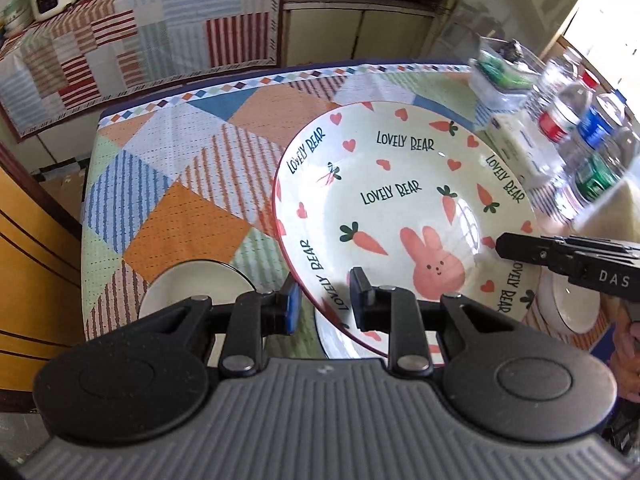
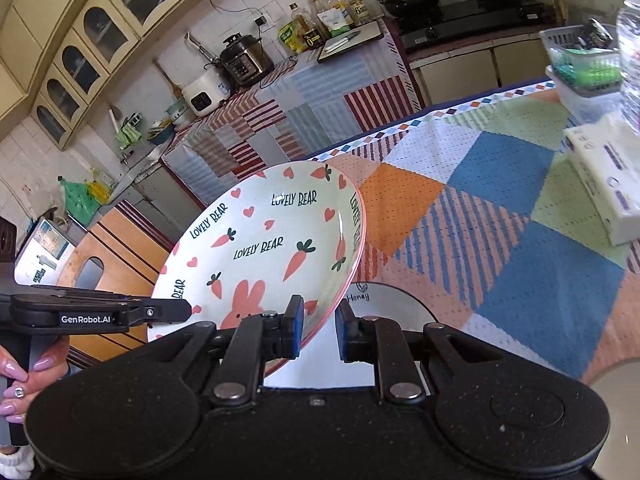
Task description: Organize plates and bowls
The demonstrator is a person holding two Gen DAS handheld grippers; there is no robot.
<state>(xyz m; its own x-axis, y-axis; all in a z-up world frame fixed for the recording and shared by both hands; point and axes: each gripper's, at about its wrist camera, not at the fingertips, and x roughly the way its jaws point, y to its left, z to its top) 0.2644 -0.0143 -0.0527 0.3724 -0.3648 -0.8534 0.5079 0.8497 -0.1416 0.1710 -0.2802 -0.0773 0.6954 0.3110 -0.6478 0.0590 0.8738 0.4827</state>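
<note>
Both grippers pinch the bunny plate's [image 1: 400, 208] rim, holding it tilted above the table [image 1: 180, 216] at frame centre: the left gripper [image 1: 324, 304] at its near edge, the right gripper [image 2: 318, 330] likewise. Sorting looks midway. I count one bunny plate, a white plate [image 2: 384, 300] beneath, and two small dishes, lower left [image 1: 192, 288] and lower right [image 1: 568, 304].

Bright daylight from the blown-out window [image 1: 600, 0]; bottles [image 1: 576, 120] blurred; fisheye bends the edges

Both wrist views face close across the shared rabbit plate [image 1: 404, 216] from opposite sides.
</note>
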